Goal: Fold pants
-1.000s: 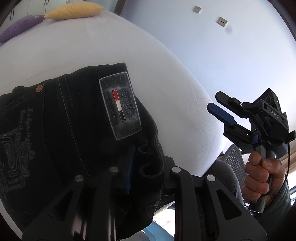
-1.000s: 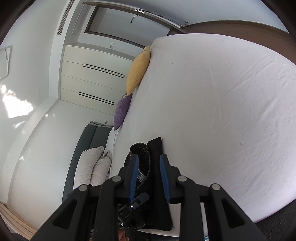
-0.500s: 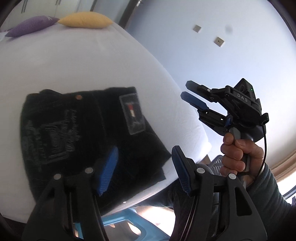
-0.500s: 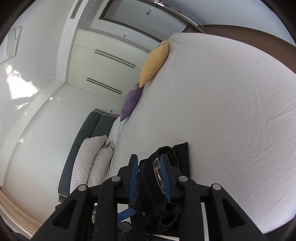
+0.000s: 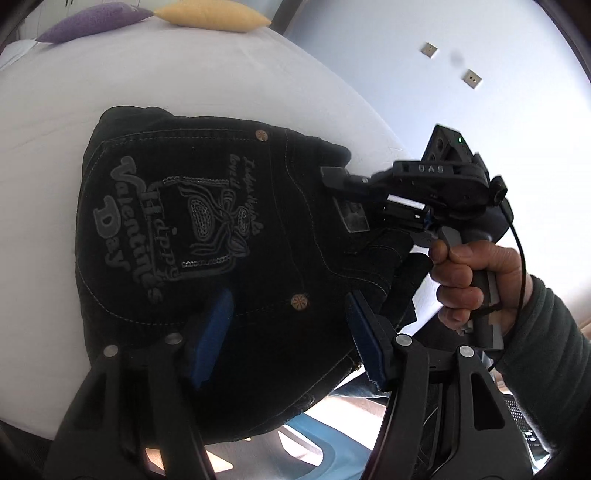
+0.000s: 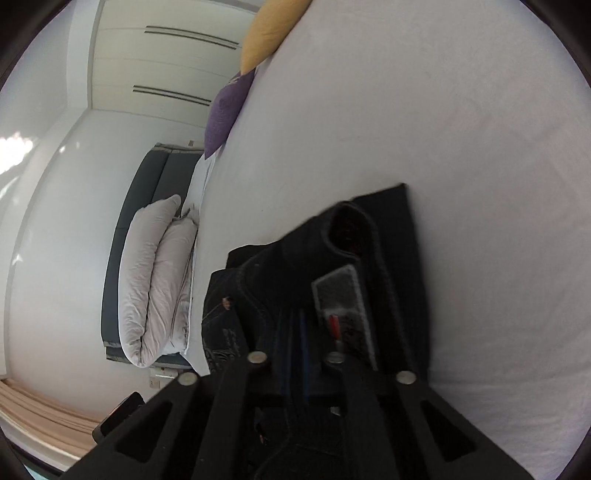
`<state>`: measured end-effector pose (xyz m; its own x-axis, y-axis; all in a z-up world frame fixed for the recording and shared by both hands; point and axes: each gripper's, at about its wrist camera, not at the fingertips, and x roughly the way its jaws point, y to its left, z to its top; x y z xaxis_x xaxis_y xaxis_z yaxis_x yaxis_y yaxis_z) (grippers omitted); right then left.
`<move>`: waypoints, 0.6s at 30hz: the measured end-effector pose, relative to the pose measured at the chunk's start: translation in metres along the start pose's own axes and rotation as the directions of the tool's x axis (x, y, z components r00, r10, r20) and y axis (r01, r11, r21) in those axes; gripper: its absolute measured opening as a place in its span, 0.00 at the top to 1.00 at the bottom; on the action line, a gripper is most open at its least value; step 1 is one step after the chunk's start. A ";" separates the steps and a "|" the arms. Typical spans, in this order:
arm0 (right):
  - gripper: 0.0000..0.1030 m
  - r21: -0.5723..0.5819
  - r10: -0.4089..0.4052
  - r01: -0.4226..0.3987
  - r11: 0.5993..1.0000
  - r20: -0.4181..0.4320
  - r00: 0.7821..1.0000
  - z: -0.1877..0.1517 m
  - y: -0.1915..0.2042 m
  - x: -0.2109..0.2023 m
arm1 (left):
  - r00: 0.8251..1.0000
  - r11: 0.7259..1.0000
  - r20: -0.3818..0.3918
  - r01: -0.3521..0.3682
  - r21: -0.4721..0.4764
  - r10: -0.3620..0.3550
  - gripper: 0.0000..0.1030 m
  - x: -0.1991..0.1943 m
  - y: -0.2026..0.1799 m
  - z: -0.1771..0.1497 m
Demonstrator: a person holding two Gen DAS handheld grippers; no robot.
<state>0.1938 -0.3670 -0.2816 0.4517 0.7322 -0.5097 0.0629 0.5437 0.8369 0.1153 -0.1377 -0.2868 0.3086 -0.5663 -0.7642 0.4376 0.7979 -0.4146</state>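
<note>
Black jeans (image 5: 184,221) lie folded into a compact packet near the edge of the white bed (image 5: 110,92), back pocket embroidery facing up. My left gripper (image 5: 290,332) hovers over the near edge of the packet, blue pads wide apart, nothing pinched between them. My right gripper (image 5: 330,173), held by a hand (image 5: 472,280), has its fingers closed together, with its tip over the waistband beside the grey patch (image 5: 354,218). In the right wrist view the right gripper (image 6: 297,325) is shut just above the jeans (image 6: 391,221), next to the patch (image 6: 340,295).
A yellow pillow (image 5: 214,16) and a purple pillow (image 5: 92,20) lie at the far end of the bed. A white duvet (image 6: 159,277) is bundled on a dark grey sofa beside the bed. Something blue (image 5: 314,443) stands on the floor below the bed's edge.
My left gripper let go of the jeans, opened and drew back. The right gripper swung in over the waistband and closed its fingers. The jeans now lie flat on the bed.
</note>
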 end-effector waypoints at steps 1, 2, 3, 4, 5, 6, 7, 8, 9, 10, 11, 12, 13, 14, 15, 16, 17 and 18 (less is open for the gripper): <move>1.00 0.025 0.027 -0.027 0.999 0.026 0.999 -0.007 -0.013 -0.009 | 1.000 1.000 0.001 0.003 -0.006 -0.003 0.41 -0.006 -0.001 0.003; 1.00 0.050 0.062 -0.064 0.997 0.048 0.997 -0.015 -0.023 -0.019 | 1.000 1.000 0.011 -0.004 -0.011 0.004 0.41 -0.012 -0.001 0.005; 1.00 0.059 0.069 -0.073 0.996 0.060 0.996 -0.023 -0.027 -0.028 | 0.999 1.000 0.031 -0.019 -0.008 0.019 0.41 -0.019 -0.001 0.009; 1.00 0.047 0.049 -0.052 0.998 0.071 0.996 -0.032 -0.026 -0.038 | 0.998 0.999 0.051 -0.035 0.000 0.035 0.41 -0.024 -0.001 0.013; 0.93 0.036 0.036 -0.040 0.999 0.089 0.995 -0.040 -0.023 -0.048 | 0.996 0.999 0.074 -0.054 0.005 0.054 0.41 -0.030 -0.003 0.019; 0.85 0.046 0.047 -0.052 0.998 0.109 0.993 -0.047 -0.021 -0.058 | 0.993 0.997 0.088 -0.078 0.008 0.077 0.41 -0.035 -0.004 0.025; 0.64 0.056 0.068 -0.075 0.996 0.130 0.989 -0.052 -0.017 -0.068 | 0.990 0.994 0.094 -0.111 0.013 0.110 0.41 -0.037 -0.004 0.033; 0.59 0.040 0.091 -0.098 0.994 0.146 0.985 -0.056 -0.009 -0.075 | 0.986 0.990 0.097 -0.138 0.016 0.136 0.41 -0.037 -0.002 0.038; 0.59 0.008 0.116 -0.119 0.993 0.148 0.982 -0.058 0.001 -0.078 | 0.983 0.988 0.102 -0.153 0.016 0.150 0.41 -0.038 -0.002 0.043; 0.59 -0.018 0.129 -0.127 0.992 0.137 0.982 -0.058 0.011 -0.078 | 0.981 0.987 0.108 -0.161 0.013 0.159 0.41 -0.039 0.002 0.045; 0.58 -0.041 0.134 -0.130 0.991 0.118 0.984 -0.059 0.021 -0.074 | 0.978 0.983 0.109 -0.181 0.011 0.179 0.41 -0.039 0.002 0.048; 0.58 -0.060 0.137 -0.132 0.989 0.092 0.986 -0.060 0.028 -0.068 | 0.975 0.981 0.109 -0.196 0.009 0.194 0.41 -0.038 0.003 0.052; 0.58 -0.077 0.133 -0.128 0.989 0.068 0.989 -0.061 0.033 -0.061 | 0.974 0.979 0.106 -0.202 0.006 0.201 0.41 -0.034 0.003 0.053; 0.58 -0.089 0.121 -0.117 0.989 0.047 0.991 -0.063 0.035 -0.056 | 0.973 0.978 0.099 -0.210 0.004 0.209 0.41 -0.029 0.003 0.055; 0.58 -0.090 0.103 -0.101 0.991 0.022 0.994 -0.065 0.034 -0.048 | 0.972 0.976 0.093 -0.218 0.003 0.217 0.41 -0.029 0.004 0.058; 0.58 -0.079 0.073 -0.072 0.994 0.002 0.997 -0.067 0.029 -0.040 | 0.971 0.975 0.088 -0.224 0.003 0.223 0.41 -0.026 0.004 0.065; 0.60 -0.067 0.035 -0.035 0.997 -0.011 0.999 -0.069 0.024 -0.034 | 0.970 0.974 0.083 -0.228 0.001 0.227 0.41 -0.025 0.003 0.069; 0.62 -0.058 0.010 -0.011 0.998 -0.018 1.000 -0.072 0.017 -0.031 | 0.970 0.973 0.076 -0.231 -0.003 0.231 0.41 -0.025 0.004 0.072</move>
<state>0.1167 -0.3509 -0.2665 0.4359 0.7451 -0.5049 0.0060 0.5585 0.8295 0.1706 -0.1357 -0.2338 0.4648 -0.3812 -0.7991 0.3522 0.9077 -0.2281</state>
